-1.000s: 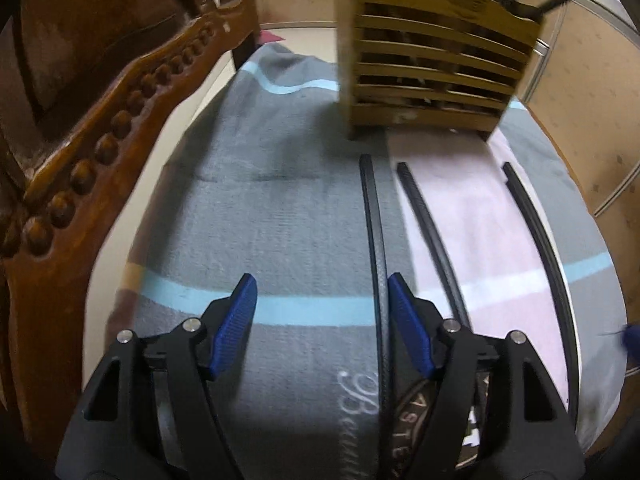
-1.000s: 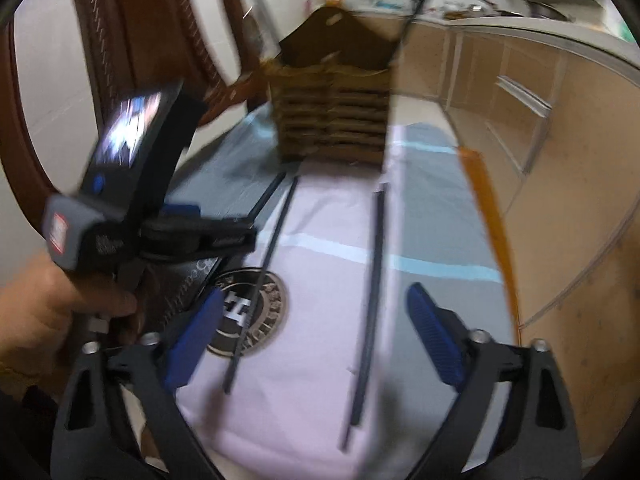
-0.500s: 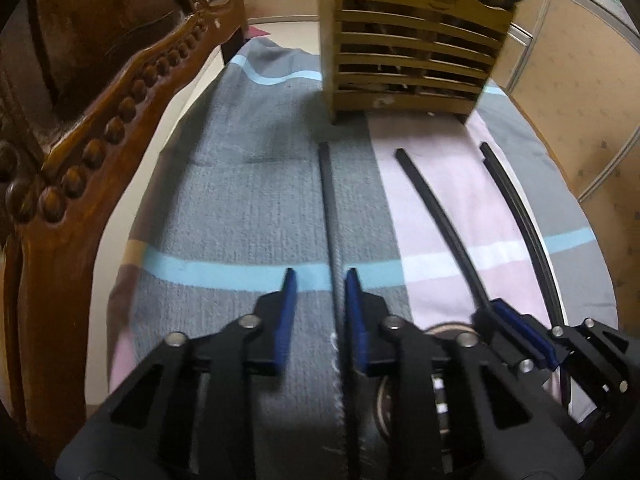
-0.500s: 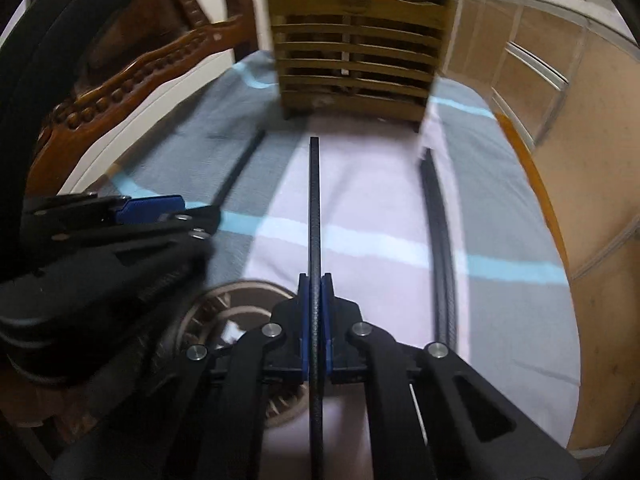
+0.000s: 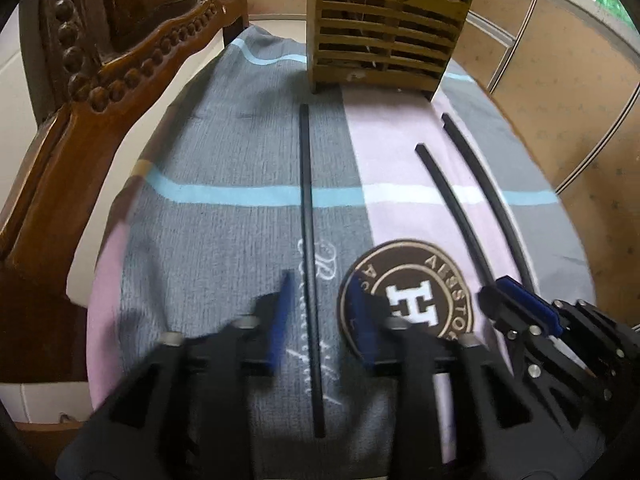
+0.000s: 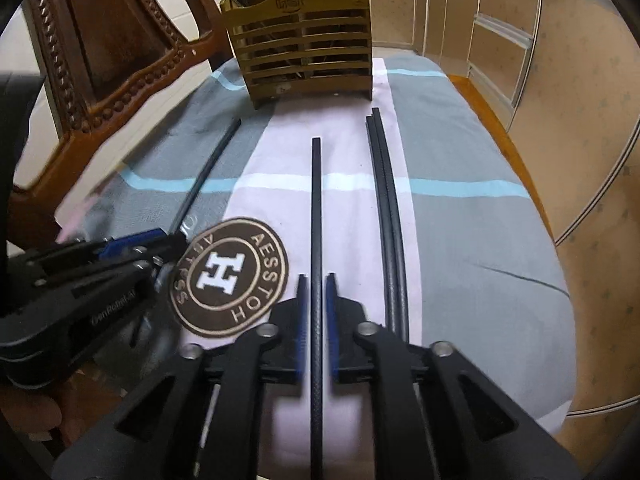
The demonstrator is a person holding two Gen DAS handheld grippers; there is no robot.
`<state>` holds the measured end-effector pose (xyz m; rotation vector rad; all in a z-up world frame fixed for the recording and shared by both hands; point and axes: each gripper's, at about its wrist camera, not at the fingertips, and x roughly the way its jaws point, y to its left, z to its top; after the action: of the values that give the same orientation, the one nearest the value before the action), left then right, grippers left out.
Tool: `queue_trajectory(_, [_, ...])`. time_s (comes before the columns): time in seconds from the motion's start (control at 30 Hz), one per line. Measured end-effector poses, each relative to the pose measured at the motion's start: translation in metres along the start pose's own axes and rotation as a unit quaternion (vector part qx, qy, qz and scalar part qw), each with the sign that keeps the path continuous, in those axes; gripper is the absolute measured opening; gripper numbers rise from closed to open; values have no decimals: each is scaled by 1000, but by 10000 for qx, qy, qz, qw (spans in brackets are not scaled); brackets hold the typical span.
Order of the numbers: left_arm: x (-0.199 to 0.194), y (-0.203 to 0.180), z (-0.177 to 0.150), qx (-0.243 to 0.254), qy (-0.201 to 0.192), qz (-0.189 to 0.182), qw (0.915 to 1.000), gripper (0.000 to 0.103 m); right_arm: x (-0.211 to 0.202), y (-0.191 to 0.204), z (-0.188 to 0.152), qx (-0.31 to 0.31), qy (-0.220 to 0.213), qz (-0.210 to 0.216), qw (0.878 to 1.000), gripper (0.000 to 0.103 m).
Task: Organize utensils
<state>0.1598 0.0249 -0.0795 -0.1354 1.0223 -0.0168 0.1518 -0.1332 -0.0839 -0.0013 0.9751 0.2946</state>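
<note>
Straddling one black chopstick each, both grippers point down at a striped cloth. The left gripper has jaws opening, clear gaps either side of its stick. The right gripper is opening too, its chopstick between narrow jaws, pads apparently just off it. Ahead stands a slatted wooden holder; two more chopsticks lie right of the right gripper.

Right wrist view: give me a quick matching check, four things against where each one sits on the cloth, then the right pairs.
1 wooden holder
2 left chopstick
3 middle chopstick
4 paired chopsticks

A middle of the pink stripe
B grey cloth, left side
C far end, upright
D along the pink stripe's right edge

Pairs: 1-C, 2-B, 3-A, 4-D
</note>
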Motion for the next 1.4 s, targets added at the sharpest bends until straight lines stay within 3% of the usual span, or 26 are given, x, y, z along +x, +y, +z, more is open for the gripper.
queue_trajectory(0.17, [-13, 7, 30, -165, -380, 5, 9991, 55, -2, -8, 33, 222, -108, 276, 9993, 41])
queue_trajectory(0.3, [4, 11, 64, -95, -418, 102, 9990, 54, 5, 4, 64, -197, -208, 162, 9995, 41])
queue_trajectory(0.47, [48, 19, 90, -95, -46, 81, 9999, 41, 43, 12, 90, -383, 106, 61, 9992, 41])
queue_trajectory(0.6, [71, 18, 105, 137, -18, 265, 9996, 37, 63, 11, 93, -475, 373, 0, 9982, 34])
queue_trajectory(0.7, [79, 20, 116, 43, -21, 255, 9997, 35, 68, 9, 97, -511, 365, -69, 9980, 26])
queue_trajectory(0.73, [82, 18, 119, 88, -9, 341, 9994, 27, 69, 8, 99, -498, 382, -65, 9980, 23])
queue_trajectory(0.77, [84, 17, 122, 145, -9, 375, 9992, 11, 70, 7, 101, -483, 395, -73, 9980, 16])
queue_trajectory(0.83, [86, 15, 125, 136, 10, 343, 9993, 7, 72, 6, 103, -456, 386, -47, 9982, 8])
queue_trajectory(0.97, [89, 16, 125, 85, -30, 357, 9993, 6, 69, 7, 104, -442, 363, 148, 9983, 7])
queue_trajectory(1.13, [53, 19, 126, 122, -219, 353, 9991, 6, 32, 2, 110, -326, -21, 341, 9989, 7])
queue_trajectory(1.4, [-63, -11, 106, 450, -1248, 239, 9909, 6, -69, -14, 104, -107, -958, 698, 9929, 7])
